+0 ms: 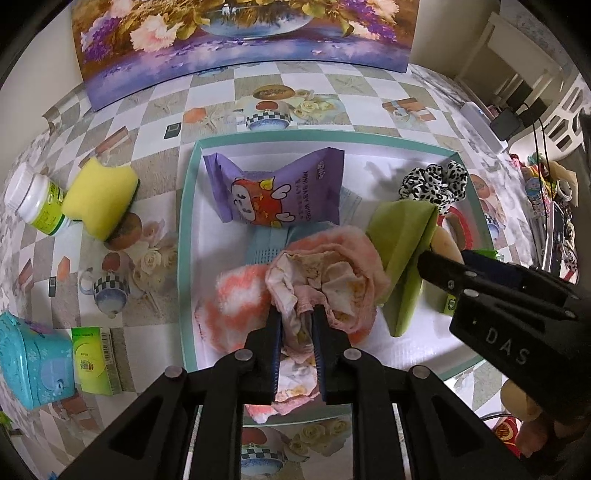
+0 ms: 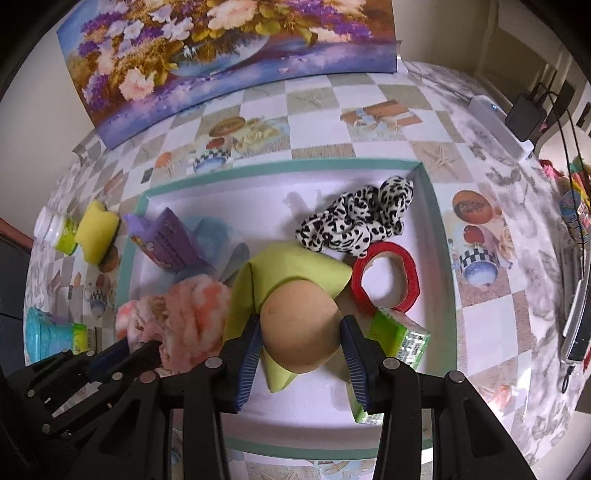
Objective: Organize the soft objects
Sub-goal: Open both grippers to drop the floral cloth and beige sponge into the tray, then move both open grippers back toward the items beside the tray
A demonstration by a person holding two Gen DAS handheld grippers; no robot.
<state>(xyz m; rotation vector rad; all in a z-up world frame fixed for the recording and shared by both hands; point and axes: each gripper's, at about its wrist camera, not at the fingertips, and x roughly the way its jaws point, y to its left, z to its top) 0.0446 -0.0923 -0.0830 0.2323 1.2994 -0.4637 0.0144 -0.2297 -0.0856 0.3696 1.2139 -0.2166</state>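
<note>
A white tray with a teal rim [image 1: 186, 206] [image 2: 439, 229] holds soft things. My left gripper [image 1: 297, 321] is shut on a pink and orange fluffy cloth [image 1: 325, 280] [image 2: 192, 317] over the tray's near left. My right gripper [image 2: 301, 328] [image 1: 439, 266] stands open around a tan egg-shaped sponge [image 2: 299, 325], fingers close to its sides, above a folded green cloth [image 2: 291, 269] [image 1: 402, 236]. Also in the tray are a purple wipes packet [image 1: 273, 184] [image 2: 166, 243], a leopard-print scrunchie [image 1: 436, 182] [image 2: 354, 221] and a blue mask [image 1: 269, 243].
A red tape roll [image 2: 388, 277] and a green packet [image 2: 402, 336] lie in the tray's right part. Left of the tray are a yellow sponge [image 1: 98, 195] [image 2: 96, 229], a white bottle [image 1: 33, 201], a turquoise box [image 1: 33, 358] and a green box [image 1: 94, 360]. A flower painting [image 1: 240, 33] stands behind.
</note>
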